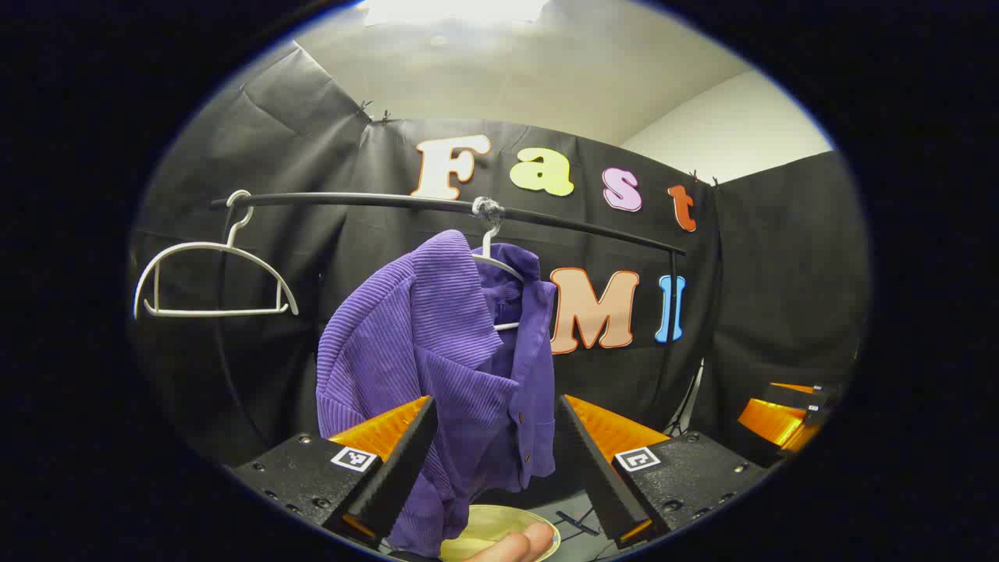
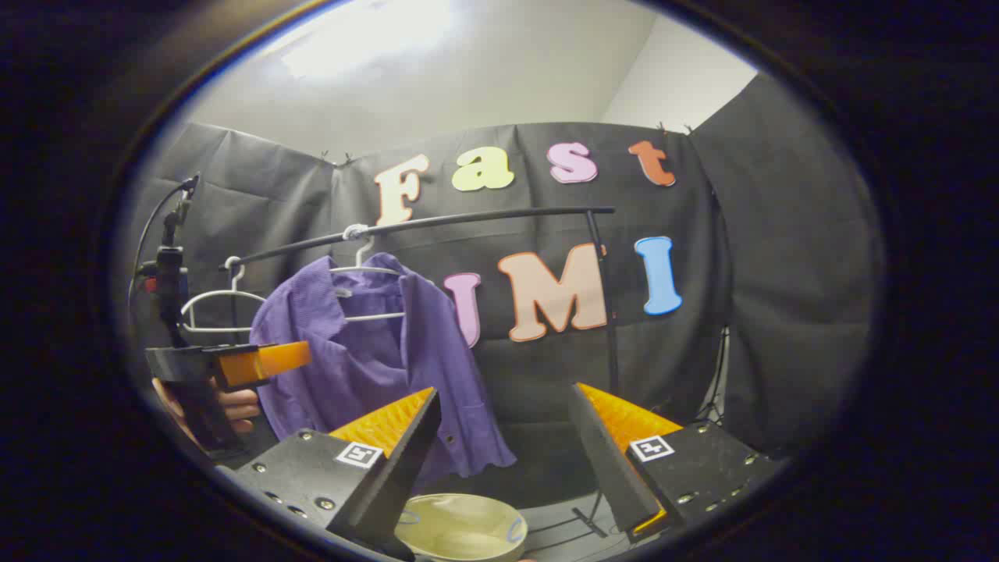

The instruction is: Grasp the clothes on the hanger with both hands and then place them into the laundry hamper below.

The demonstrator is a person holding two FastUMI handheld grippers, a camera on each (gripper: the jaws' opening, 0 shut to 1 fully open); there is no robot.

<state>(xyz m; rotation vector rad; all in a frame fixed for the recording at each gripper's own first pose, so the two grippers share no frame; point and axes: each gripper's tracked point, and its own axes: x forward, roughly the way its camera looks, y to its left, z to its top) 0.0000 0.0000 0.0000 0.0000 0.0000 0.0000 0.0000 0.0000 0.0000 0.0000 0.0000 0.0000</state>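
my left gripper [image 1: 493, 457] fingers spreading, empty | right gripper [image 2: 507, 457] likewise | shirt [image 1: 437, 367] hiding its hanger [image 1: 499, 265] | hamper [image 2: 460, 527] rim cut off

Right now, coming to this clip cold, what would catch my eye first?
The purple corduroy shirt, draped unevenly on a white hanger on the black rail, stands out against the dark cloth. An empty white hanger hangs further along the rail, and the pale laundry hamper sits below the shirt. Both grippers, left gripper and right gripper, are open, neither touching the shirt.
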